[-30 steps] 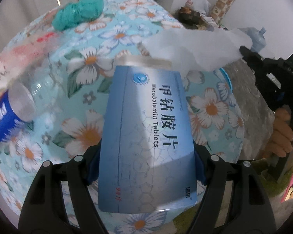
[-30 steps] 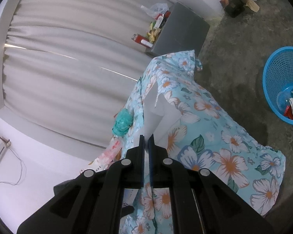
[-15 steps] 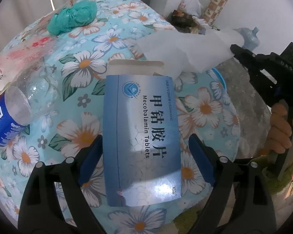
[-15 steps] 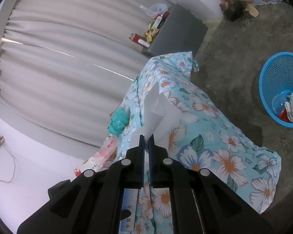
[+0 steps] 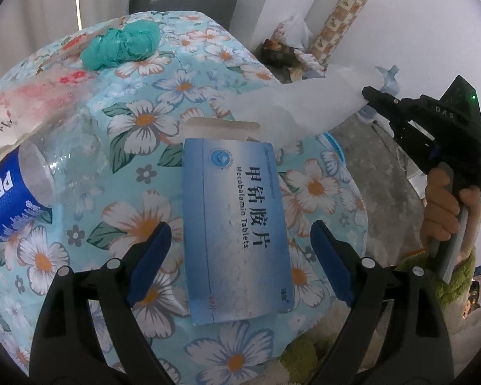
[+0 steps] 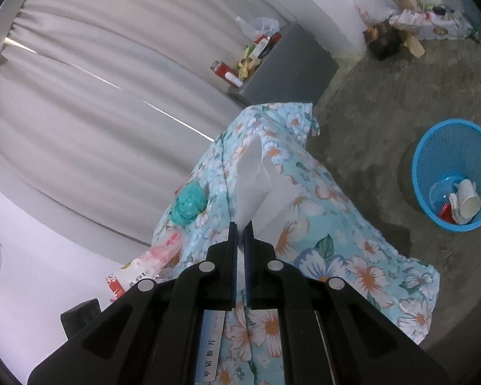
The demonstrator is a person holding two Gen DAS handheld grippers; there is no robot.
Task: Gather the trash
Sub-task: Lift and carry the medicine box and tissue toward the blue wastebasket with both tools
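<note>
Now released: left claw (image 5: pixel 239 258) jaws just spread wide, tablet box (image 5: pixel 235 224) lying free between them on the floral worktop (image 5: pixel 138 122), apparently put down rather than collected. Right claw (image 6: pixel 240 232) clenched on white tissue (image 6: pixel 251 186), lifted. Counted: one box, one tissue, one Pepsi bottle (image 5: pixel 19 199), one teal wad (image 5: pixel 122 46), one blue basket (image 6: pixel 423 166).

Blue box (image 5: pixel 234 224): "Mecobalamin Tablets", with big Chinese letters beside it
Bottle label (image 5: pixel 6 205): "PEPS", the rest cut off
Right gripper's black body (image 5: pixel 442 112): "DAS"
</note>
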